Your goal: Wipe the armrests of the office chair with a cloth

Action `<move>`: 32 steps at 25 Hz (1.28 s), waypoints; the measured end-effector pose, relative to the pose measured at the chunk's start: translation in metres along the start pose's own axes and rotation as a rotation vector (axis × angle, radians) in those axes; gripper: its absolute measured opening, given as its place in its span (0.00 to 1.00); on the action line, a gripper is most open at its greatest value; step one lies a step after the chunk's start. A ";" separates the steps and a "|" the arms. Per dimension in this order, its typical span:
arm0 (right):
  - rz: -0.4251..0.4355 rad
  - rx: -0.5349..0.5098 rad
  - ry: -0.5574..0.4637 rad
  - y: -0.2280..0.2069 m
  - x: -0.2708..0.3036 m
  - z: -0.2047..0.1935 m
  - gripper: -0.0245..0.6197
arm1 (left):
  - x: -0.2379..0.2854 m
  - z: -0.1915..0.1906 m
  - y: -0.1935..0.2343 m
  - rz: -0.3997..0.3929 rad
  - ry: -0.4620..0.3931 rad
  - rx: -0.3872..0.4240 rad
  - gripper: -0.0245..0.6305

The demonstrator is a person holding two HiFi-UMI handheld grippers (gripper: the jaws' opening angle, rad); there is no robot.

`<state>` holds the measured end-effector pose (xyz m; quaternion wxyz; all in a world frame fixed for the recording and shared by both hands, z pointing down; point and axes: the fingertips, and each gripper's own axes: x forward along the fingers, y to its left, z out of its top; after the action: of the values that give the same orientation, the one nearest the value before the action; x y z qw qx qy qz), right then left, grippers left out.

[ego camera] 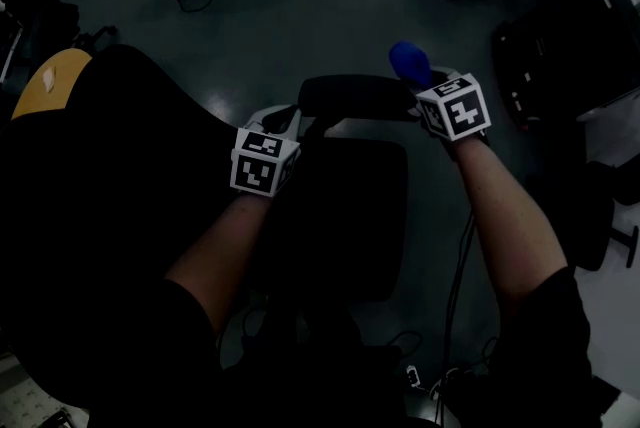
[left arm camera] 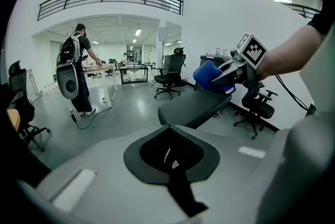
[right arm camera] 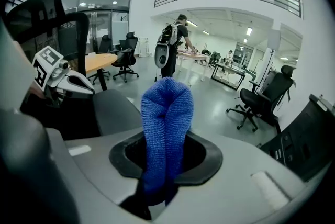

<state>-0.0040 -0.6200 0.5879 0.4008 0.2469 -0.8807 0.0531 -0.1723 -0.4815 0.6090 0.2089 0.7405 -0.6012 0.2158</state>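
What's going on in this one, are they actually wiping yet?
Someone stands over a black office chair with a gripper in each hand. The right gripper is shut on a blue cloth, held at one end of the armrest. The left gripper sits at the other end, its fingers together and empty. Whether the cloth touches the pad is unclear.

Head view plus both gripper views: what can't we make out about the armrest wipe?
1. Head view: underexposed, so no second armrest can be found on the black office chair.
2. Head view: marker cubes cover the jaws of the left hand-held gripper and right hand-held gripper.
3. Right gripper view: the blue knitted cloth hides whether it touches the dark padded armrest.
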 end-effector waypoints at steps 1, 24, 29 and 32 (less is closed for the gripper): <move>-0.001 0.000 0.004 0.000 0.002 0.001 0.21 | 0.000 0.001 0.000 -0.003 0.000 0.005 0.06; 0.100 -0.325 0.014 0.096 0.069 0.073 0.21 | 0.004 0.002 -0.013 -0.030 -0.041 0.063 0.05; 0.155 -0.360 -0.006 0.131 0.076 0.089 0.21 | 0.003 0.003 -0.012 -0.031 -0.042 0.087 0.05; 0.189 -0.362 -0.021 0.152 0.078 0.096 0.21 | 0.002 0.002 -0.011 -0.033 -0.044 0.101 0.05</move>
<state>-0.1852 -0.5460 0.5959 0.4224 0.0876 -0.8993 -0.0712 -0.1611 -0.4822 0.6086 0.1616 0.7645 -0.5816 0.2262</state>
